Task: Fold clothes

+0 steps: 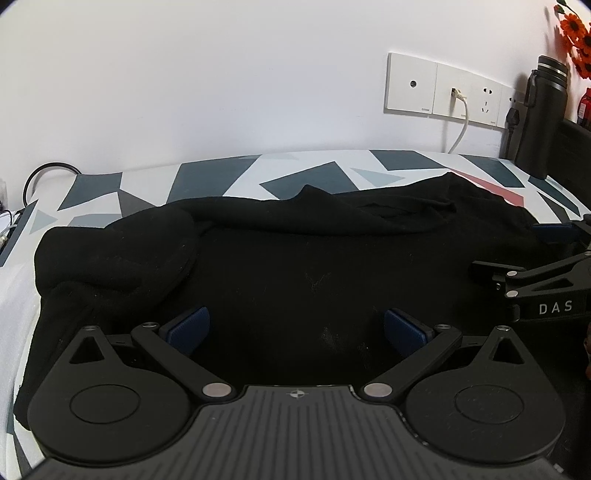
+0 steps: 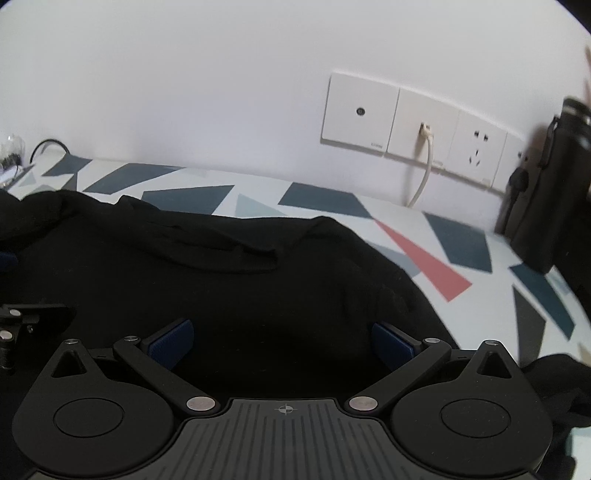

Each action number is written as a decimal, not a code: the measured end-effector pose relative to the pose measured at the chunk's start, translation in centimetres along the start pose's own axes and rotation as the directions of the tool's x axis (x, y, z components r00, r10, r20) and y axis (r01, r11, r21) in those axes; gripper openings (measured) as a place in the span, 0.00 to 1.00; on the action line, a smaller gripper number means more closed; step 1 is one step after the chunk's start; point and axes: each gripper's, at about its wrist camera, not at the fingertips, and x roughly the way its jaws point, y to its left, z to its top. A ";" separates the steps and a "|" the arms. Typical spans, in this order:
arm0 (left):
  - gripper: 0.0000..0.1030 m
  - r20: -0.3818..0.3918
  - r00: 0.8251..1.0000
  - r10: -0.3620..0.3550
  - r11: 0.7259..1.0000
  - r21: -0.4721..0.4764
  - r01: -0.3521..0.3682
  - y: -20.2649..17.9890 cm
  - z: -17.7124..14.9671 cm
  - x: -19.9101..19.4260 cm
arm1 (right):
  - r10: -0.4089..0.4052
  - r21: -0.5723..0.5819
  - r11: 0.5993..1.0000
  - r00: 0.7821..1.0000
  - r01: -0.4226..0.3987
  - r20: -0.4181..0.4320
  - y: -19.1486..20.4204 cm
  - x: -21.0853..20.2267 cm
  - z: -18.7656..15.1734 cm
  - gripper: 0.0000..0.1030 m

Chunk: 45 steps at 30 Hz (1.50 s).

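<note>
White wall backs our table [image 1: 332, 173], whose top carries a pattern of grey, blue and red shapes. We see a row of wall sockets [image 1: 443, 90] with a white cable [image 1: 460, 125] plugged in, and a dark bottle [image 1: 541, 114] standing at the table's far right beside orange flowers [image 1: 574, 33]. Spread across the table lies the black garment [image 1: 295, 258], rumpled along its far edge, with a thick fold bunched at its left side. Our left gripper [image 1: 297, 328] hovers over the cloth with its jaws wide apart, holding nothing. Our right gripper [image 2: 282, 345] sits just beside it over the garment's right part, jaws likewise spread and empty.
</note>
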 end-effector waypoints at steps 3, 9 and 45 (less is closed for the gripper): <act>1.00 0.000 1.000 0.000 1.000 0.001 0.000 0.0 0.0 0.0 | 0.012 0.011 1.000 1.000 -0.012 -0.005 -0.1 0.1 -0.1 0.99; 1.00 -0.001 1.000 -0.001 1.000 0.001 0.001 0.0 0.0 0.0 | 0.016 0.002 1.000 1.000 -0.016 -0.005 0.1 0.1 -0.1 0.99; 1.00 -0.016 0.996 0.092 0.992 -0.083 -0.093 -1.9 -3.0 -4.1 | 0.134 0.003 0.991 0.985 -0.134 -0.109 -1.0 -3.2 -1.8 0.99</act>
